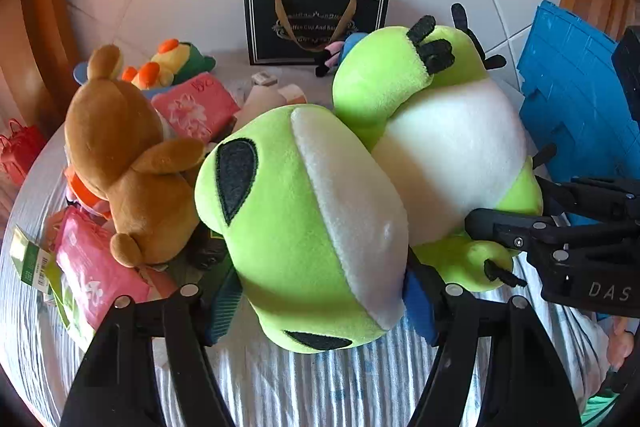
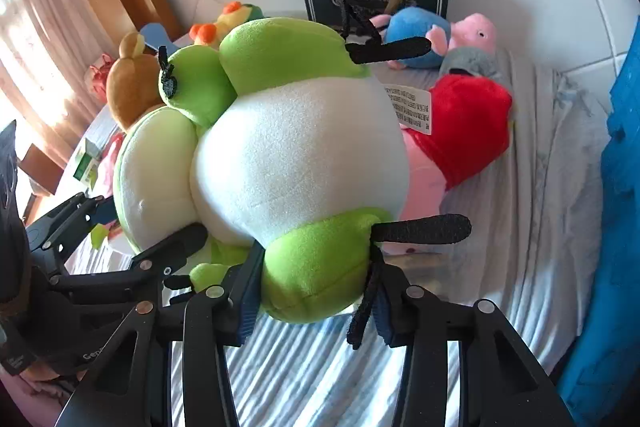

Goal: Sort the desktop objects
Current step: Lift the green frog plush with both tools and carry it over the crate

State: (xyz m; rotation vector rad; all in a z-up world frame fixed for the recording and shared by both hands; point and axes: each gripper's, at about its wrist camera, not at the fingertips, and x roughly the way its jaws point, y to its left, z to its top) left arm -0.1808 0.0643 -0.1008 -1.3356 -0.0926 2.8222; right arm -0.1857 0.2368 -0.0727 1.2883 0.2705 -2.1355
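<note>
Layout on the striped cloth. A frog plush lies foremost, head between the left gripper fingers, a hind leg between the right gripper fingers. Left of it sits a bear plush among tissue packs; a duck plush lies behind the bear. A gift box stands rearmost against the wall. In the right wrist view, two pig plushes lie right of the frog, one before the box.
</note>
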